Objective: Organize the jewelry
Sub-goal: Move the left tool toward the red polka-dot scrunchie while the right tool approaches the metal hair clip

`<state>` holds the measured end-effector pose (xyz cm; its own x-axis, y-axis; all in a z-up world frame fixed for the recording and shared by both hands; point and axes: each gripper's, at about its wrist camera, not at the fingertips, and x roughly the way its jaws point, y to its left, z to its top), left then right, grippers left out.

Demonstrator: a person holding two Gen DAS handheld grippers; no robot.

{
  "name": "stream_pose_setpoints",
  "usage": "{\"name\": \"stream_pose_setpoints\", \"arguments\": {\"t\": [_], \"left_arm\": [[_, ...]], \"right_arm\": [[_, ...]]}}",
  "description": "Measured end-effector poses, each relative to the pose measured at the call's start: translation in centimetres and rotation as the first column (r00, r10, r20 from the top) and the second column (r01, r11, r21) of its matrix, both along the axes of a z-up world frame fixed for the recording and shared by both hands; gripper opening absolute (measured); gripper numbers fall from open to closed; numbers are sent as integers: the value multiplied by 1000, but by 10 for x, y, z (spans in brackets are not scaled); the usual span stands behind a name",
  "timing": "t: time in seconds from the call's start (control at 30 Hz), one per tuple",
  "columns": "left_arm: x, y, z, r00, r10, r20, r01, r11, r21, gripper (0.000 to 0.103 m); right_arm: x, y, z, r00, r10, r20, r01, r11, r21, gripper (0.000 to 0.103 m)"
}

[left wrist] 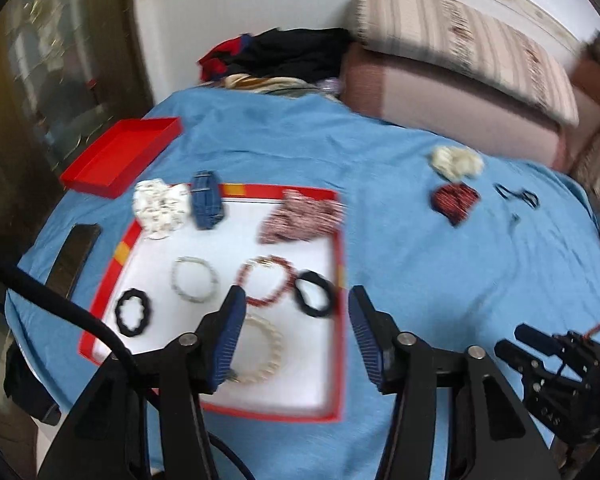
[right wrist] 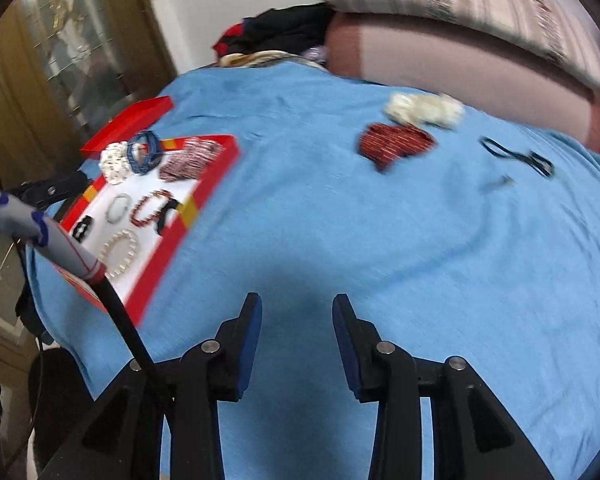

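A red-rimmed shallow cardboard tray with a white floor (left wrist: 342,248) is lying on a blue cloth-covered table (left wrist: 420,280), filling the lower left of the left wrist view. Inside it are sitting a black wavy hair tie (left wrist: 134,312), a pale green bead bracelet (left wrist: 194,279), a red bead bracelet (left wrist: 266,280), a second black hair tie (left wrist: 314,294) and a cream pearl bracelet (left wrist: 260,350). Along its far edge are resting a white patterned scrunchie (left wrist: 162,206), a blue denim scrunchie (left wrist: 208,200) and a red-and-white patterned scrunchie (left wrist: 300,216).

The left gripper (left wrist: 296,300) is hovering over the tray's near right part, its blue-padded jaws standing apart with nothing between them. The right gripper (right wrist: 297,306) is hanging over bare blue cloth at the bottom centre of its view, jaws likewise spread and empty.

Toward the upper right, outside the tray, are lying a cream scrunchie (right wrist: 424,110), a dark red scrunchie (right wrist: 394,144) and thin black elastic bands (right wrist: 518,156). A red box lid (left wrist: 120,156) is sitting at the upper left.
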<state>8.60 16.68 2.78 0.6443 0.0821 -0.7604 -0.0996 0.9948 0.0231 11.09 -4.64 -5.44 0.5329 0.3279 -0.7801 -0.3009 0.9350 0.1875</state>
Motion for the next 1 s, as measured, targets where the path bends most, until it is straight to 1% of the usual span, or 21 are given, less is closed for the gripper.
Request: {"name": "stream_pose_setpoints", "arguments": {"t": [0.07, 0.2, 0.4, 0.67, 1.0], "left_arm": [[-7, -19, 1, 1000, -22, 14, 21, 1000, 17, 59], [-18, -53, 0, 998, -52, 20, 52, 998, 30, 59], [-27, -86, -5, 995, -96, -12, 96, 995, 40, 59], [-31, -104, -12, 992, -118, -41, 120, 991, 55, 59], [-21, -110, -26, 988, -130, -77, 135, 989, 53, 59]], "right_arm": [[-7, -18, -2, 999, -34, -5, 34, 999, -1, 40], [-15, -48, -7, 996, -86, -12, 86, 996, 6, 41], [-22, -79, -11, 988, -151, -26, 151, 988, 33, 41], [-25, -87, -14, 987, -162, -21, 163, 986, 43, 41], [-17, -95, -23, 983, -180, -36, 181, 983, 39, 42]]}}
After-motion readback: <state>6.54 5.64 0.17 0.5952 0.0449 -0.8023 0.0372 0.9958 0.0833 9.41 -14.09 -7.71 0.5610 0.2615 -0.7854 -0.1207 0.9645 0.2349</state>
